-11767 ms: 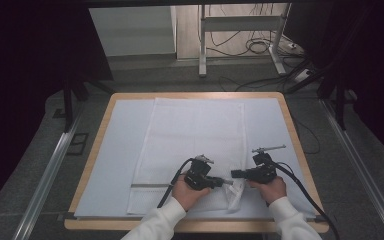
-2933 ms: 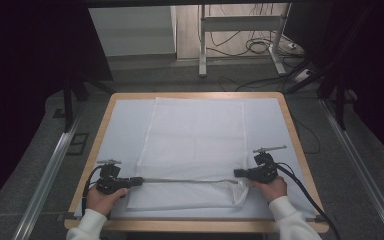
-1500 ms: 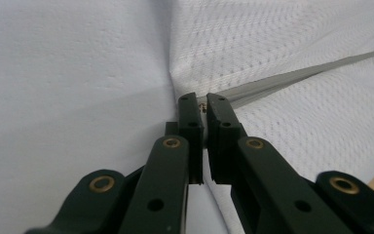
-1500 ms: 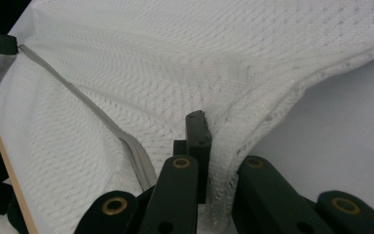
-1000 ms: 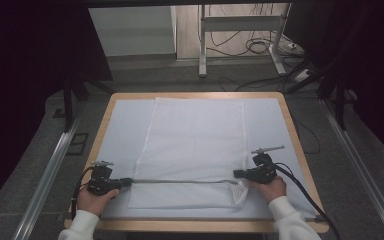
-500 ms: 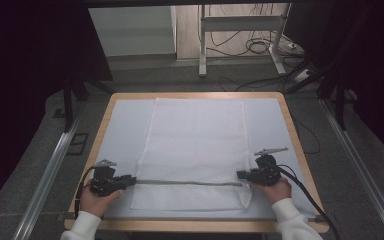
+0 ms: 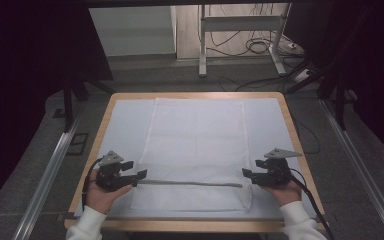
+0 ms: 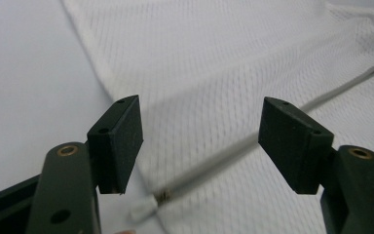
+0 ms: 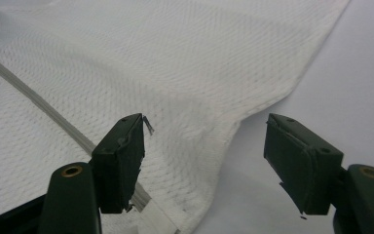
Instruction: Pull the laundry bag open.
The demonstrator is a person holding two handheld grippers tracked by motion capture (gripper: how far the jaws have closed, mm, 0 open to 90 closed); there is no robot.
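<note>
A white mesh cloth (image 7: 197, 145) lies flat on the pale mat. A thin grey strip (image 7: 190, 183) runs across its near part from left to right. My left gripper (image 7: 141, 174) hovers at the strip's left end and my right gripper (image 7: 246, 174) at its right end. Both have just been opening and now stand open, nothing pressed between their pads. In the left gripper view the left gripper (image 8: 202, 141) is above the strip's end (image 8: 168, 195). In the right gripper view the right gripper (image 9: 207, 161) is over the cloth's corner (image 9: 214, 141), with the strip (image 9: 39, 107) at left.
The mat (image 7: 122, 130) covers a wood-rimmed table (image 7: 99, 140). Bare mat flanks the cloth on both sides. Metal rails (image 7: 50, 170) run along the floor beside the table, and a desk frame with cables (image 7: 240, 45) stands beyond the far edge.
Both grippers went from shut on the strip's ends to open and have let go of it. The strip now rests on the cloth. Both hands lifted slightly.
</note>
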